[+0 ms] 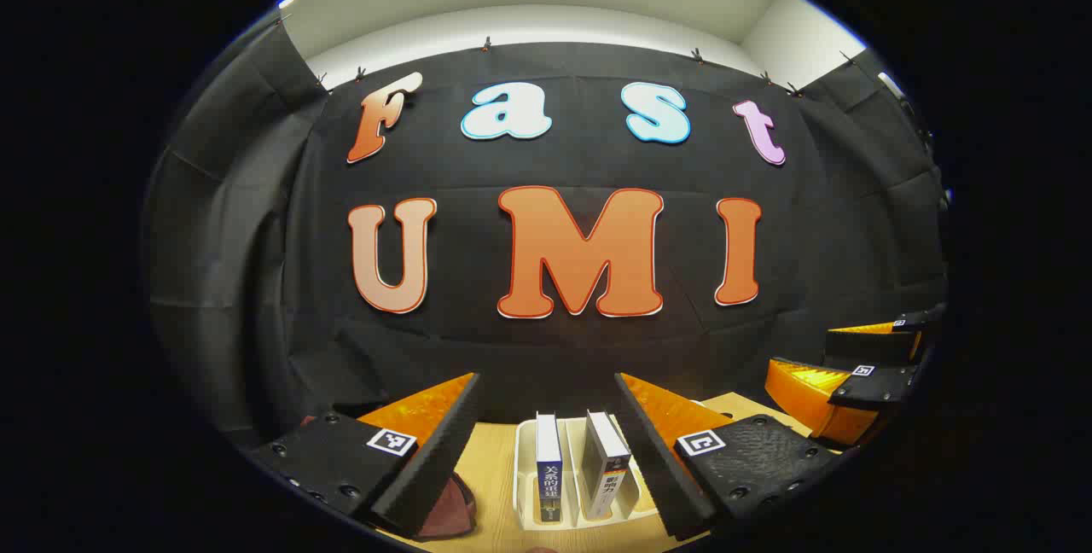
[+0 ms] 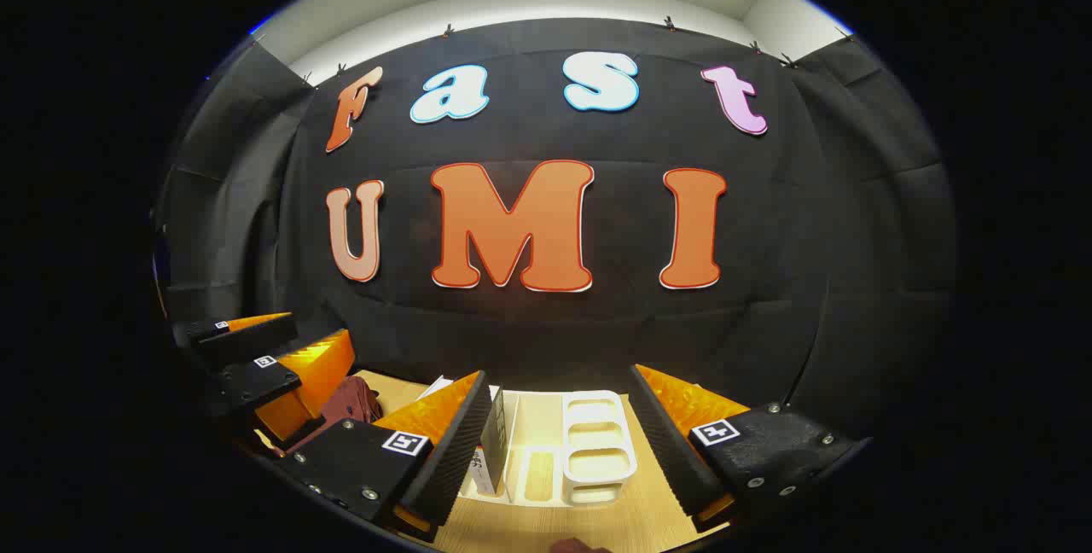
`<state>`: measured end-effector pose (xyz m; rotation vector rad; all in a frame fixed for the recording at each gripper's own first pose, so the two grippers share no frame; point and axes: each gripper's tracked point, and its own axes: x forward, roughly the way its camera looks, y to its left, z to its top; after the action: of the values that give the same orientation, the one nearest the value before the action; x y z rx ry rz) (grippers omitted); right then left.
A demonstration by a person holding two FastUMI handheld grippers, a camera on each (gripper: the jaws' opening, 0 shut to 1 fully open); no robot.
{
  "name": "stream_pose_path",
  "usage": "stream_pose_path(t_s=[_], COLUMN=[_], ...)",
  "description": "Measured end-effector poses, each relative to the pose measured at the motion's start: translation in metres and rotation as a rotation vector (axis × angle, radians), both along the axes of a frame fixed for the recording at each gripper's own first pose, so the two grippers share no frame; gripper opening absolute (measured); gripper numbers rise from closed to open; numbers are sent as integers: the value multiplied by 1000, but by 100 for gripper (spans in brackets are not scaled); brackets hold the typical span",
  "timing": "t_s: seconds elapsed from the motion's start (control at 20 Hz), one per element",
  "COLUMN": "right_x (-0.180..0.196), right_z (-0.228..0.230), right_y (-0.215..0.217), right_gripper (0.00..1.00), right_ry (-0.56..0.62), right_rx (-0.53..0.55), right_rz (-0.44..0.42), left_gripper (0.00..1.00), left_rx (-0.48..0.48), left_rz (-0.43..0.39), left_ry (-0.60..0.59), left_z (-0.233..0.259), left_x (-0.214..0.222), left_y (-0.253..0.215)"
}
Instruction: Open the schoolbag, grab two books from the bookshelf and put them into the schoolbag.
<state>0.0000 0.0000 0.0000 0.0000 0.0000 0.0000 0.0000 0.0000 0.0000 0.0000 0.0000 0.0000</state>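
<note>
Left gripper view: the left gripper (image 1: pixel 546 451) hangs with fingers spread wide, holding nothing, above a wooden table (image 1: pixel 490 468). Just beyond, two books (image 1: pixel 548 468) stand upright in a white rack (image 1: pixel 522 476); a dark red schoolbag (image 1: pixel 448 515) lies to its left. Farther right, the right gripper (image 1: pixel 840 387) hovers. Right gripper view: its fingers also gape empty over the rack.

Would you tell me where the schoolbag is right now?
Left gripper view: the schoolbag lies on the table, low left beside the bookshelf.
</note>
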Motion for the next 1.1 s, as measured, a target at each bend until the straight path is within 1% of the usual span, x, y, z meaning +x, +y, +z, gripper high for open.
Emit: stream_pose_path(t_s=[0.65, 1.1], right_x=[0, -3], right_z=[-5, -6], right_y=[-12, -12], right_gripper=[96, 96], right_ry=[10, 12], right_rx=[8, 4], right_rz=[-38, -41], left_gripper=[95, 95], left_rx=[16, 23], left_rz=[1, -1], left_ry=[5, 10], left_z=[-3, -5], left_x=[-8, -12], left_y=[-5, -6])
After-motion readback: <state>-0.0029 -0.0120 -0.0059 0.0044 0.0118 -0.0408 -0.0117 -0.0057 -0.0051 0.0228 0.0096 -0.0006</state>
